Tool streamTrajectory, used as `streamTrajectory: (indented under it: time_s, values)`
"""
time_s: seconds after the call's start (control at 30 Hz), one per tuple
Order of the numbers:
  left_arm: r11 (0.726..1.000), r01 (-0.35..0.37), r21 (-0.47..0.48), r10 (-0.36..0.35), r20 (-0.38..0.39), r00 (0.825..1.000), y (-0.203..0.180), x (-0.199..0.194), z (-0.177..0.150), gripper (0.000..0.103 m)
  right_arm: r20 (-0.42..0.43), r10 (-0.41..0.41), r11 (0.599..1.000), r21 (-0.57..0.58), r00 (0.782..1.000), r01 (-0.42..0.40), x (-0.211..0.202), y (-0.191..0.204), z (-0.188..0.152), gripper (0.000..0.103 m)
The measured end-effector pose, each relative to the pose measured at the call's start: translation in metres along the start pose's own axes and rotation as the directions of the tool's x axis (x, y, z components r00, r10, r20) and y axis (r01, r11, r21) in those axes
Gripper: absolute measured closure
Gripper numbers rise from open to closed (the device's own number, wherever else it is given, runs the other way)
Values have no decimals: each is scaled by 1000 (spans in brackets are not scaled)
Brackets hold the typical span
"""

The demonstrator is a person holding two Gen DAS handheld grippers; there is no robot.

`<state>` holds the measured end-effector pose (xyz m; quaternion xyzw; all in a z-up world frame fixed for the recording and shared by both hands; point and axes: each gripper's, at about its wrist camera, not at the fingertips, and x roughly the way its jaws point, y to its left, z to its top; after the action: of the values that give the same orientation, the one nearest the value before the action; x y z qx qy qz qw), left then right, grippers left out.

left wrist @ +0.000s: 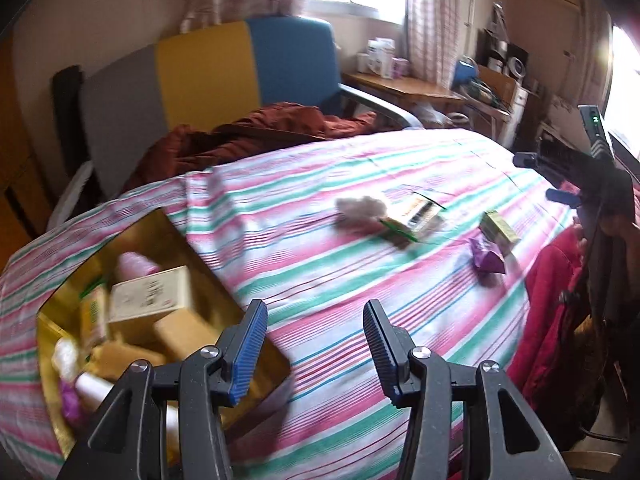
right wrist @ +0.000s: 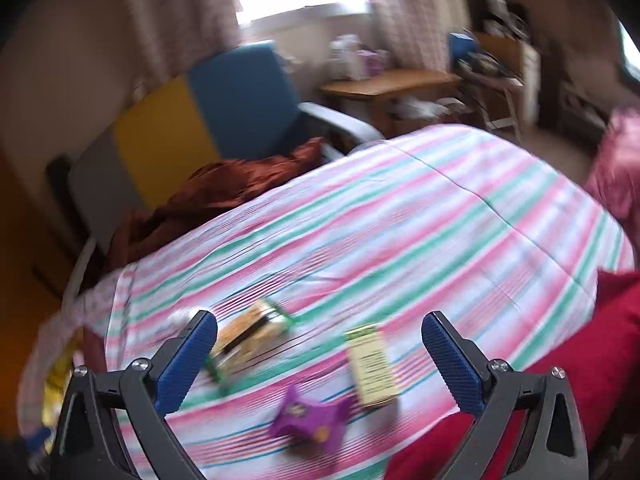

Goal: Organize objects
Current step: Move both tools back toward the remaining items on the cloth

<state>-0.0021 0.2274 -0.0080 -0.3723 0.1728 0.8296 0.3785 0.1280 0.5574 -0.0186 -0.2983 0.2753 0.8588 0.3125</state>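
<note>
Now | both tongs spread, empty | purple packet (right wrist: 308, 420) beside yellow box (right wrist: 372, 368) on striped cloth (right wrist: 400, 220)

Left gripper (left wrist: 316, 348): black plastic frame, triangular cut-outs, silver round screws, blue ribbed pads (left wrist: 250, 354). Right gripper (right wrist: 320, 364): same black frame and silver screws, blue pads (right wrist: 452, 364) with fine dotted texture. Red sleeve (right wrist: 580, 360) beside it.
</note>
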Motion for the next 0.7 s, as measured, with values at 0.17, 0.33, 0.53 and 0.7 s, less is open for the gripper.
streamTrajectory:
  time_s: [0.17,0.33,0.53,0.7]
  values:
    - [996,56,73,-54,-31,998,-24,22,17,53,-17,70,985,157,997,-67,4,-30,5,0]
    - [983,143,117,-136,-70,988,-45,49,37,53,-6,115,985,131,993,-113,2,-20,1,0]
    - [960,206,190,-188,-108,976,-71,84,61,53,2,147,981,131,989,-146,3,-19,-1,0]
    - [939,250,238,-214,-164,963,-91,118,78,53,15,178,973,149,984,-179,1,-25,0,0]
